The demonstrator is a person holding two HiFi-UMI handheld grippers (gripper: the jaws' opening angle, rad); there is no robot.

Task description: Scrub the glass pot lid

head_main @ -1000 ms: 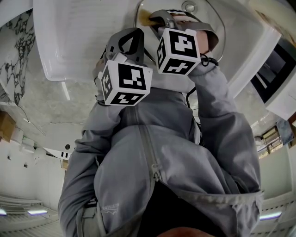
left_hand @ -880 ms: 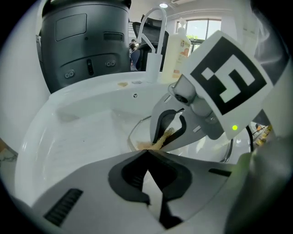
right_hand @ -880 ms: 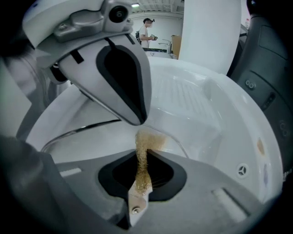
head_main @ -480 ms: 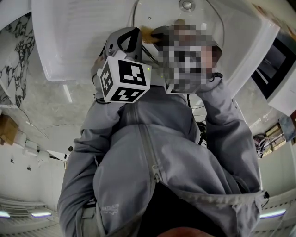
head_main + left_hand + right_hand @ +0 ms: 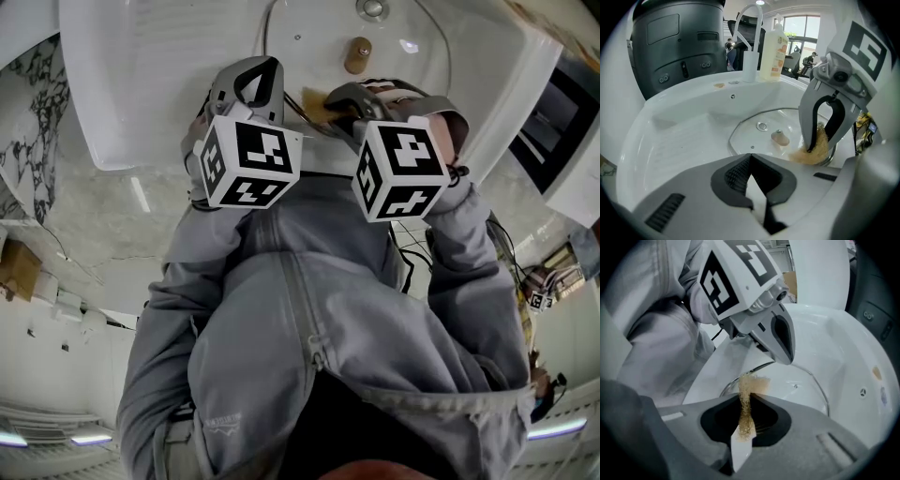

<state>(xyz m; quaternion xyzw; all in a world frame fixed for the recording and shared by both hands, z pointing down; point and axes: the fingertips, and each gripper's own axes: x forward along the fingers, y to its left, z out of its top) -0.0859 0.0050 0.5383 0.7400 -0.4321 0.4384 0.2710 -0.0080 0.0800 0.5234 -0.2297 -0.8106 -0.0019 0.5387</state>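
The glass pot lid (image 5: 412,56) lies in the white sink (image 5: 150,84), its wooden knob (image 5: 357,54) uncovered. My left gripper (image 5: 275,64) is shut, with its tips at the lid's left rim and nothing visible between them. In the left gripper view the lid (image 5: 750,136) and knob (image 5: 780,138) lie just beyond the closed jaws. My right gripper (image 5: 330,101) is shut on a tan scrub pad (image 5: 319,105) at the lid's near edge. The right gripper view shows the pad (image 5: 751,385) pinched upright over the lid (image 5: 797,390).
A drain (image 5: 372,9) sits at the sink's far end. A white faucet (image 5: 750,28) and a soap bottle (image 5: 774,47) stand behind the basin, beside a large black appliance (image 5: 677,42). Marbled counter borders the sink's left side.
My right gripper has drawn the scrub pad back across the lid toward me and to the right, uncovering the knob. The left gripper has stayed put.
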